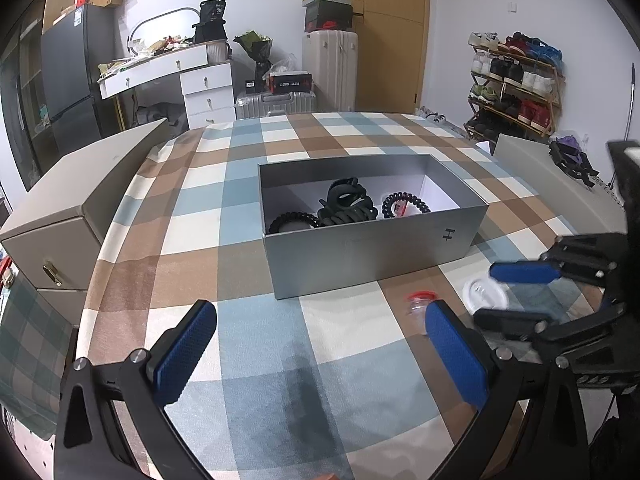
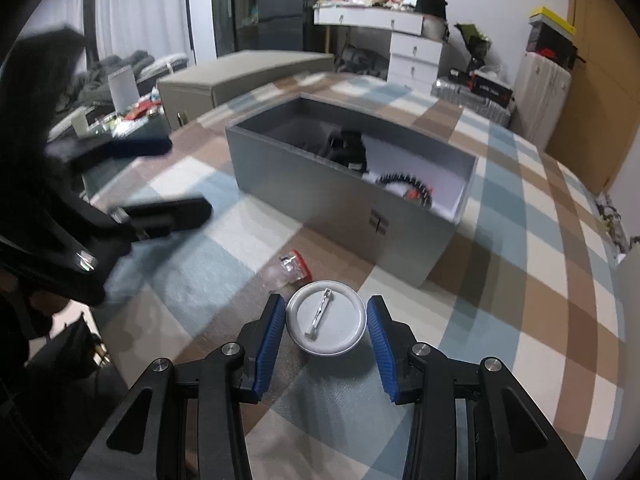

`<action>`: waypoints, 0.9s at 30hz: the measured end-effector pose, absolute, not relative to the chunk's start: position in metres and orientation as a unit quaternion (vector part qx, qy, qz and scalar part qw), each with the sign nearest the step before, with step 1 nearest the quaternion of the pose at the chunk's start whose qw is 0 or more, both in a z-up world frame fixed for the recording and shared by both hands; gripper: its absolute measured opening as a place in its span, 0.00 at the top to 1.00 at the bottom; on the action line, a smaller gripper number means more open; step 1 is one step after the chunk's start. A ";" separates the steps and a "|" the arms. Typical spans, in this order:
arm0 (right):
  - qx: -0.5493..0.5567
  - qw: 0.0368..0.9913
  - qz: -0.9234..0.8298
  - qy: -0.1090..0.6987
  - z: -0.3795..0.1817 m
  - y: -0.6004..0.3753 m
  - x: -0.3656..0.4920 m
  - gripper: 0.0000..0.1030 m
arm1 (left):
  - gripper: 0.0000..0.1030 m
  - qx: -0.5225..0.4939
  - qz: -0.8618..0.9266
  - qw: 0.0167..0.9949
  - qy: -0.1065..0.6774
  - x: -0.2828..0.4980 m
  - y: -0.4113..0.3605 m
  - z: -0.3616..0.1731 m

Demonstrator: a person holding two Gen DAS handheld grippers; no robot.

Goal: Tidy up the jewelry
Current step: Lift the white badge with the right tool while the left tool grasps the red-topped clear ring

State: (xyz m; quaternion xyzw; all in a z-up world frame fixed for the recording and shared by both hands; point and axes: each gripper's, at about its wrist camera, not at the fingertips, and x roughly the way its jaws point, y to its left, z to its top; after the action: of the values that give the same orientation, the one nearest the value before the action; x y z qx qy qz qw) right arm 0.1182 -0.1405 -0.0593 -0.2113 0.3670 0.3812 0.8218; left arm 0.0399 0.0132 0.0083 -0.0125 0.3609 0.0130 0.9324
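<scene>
Right wrist: right gripper [image 2: 326, 334] jaws clamped on badge [image 2: 326, 326], pin-side up, pin axis fwd; left gripper [image 1: 320, 354] jaws apart.

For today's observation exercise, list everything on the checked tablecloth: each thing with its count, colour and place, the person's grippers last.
Open box: one, grey, mid-table.
Claw clip: one, black, inside the box.
Coil hair ties: two, black, inside the box, either side of the clip.
Pin badge: one, white, pin side up, in front of the box.
Small clear item: one, red-edged, beside the badge.
Left gripper: blue pads, open, empty.
Right gripper: blue pads, closed on the badge's rim.
</scene>
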 end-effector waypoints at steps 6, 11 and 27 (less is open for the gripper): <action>-0.173 0.838 0.389 0.341 -0.034 -0.154 0.119 0.60 | 0.01 -0.006 0.012 0.929 0.369 0.041 0.009 0.004; -0.161 0.844 0.386 0.335 -0.029 -0.158 0.122 0.60 | 0.01 -0.008 0.006 0.924 0.382 0.044 0.006 -0.003; -0.129 0.858 0.377 0.323 -0.017 -0.169 0.126 0.60 | 0.02 -0.013 -0.012 0.910 0.415 0.063 -0.020 -0.015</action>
State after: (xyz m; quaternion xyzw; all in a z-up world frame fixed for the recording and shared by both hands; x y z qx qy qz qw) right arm 0.1263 -0.1690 -0.0169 -0.1287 0.3235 0.3771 0.8583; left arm 0.0628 -0.0202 -0.0147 -0.0126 0.4146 -0.0120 0.9098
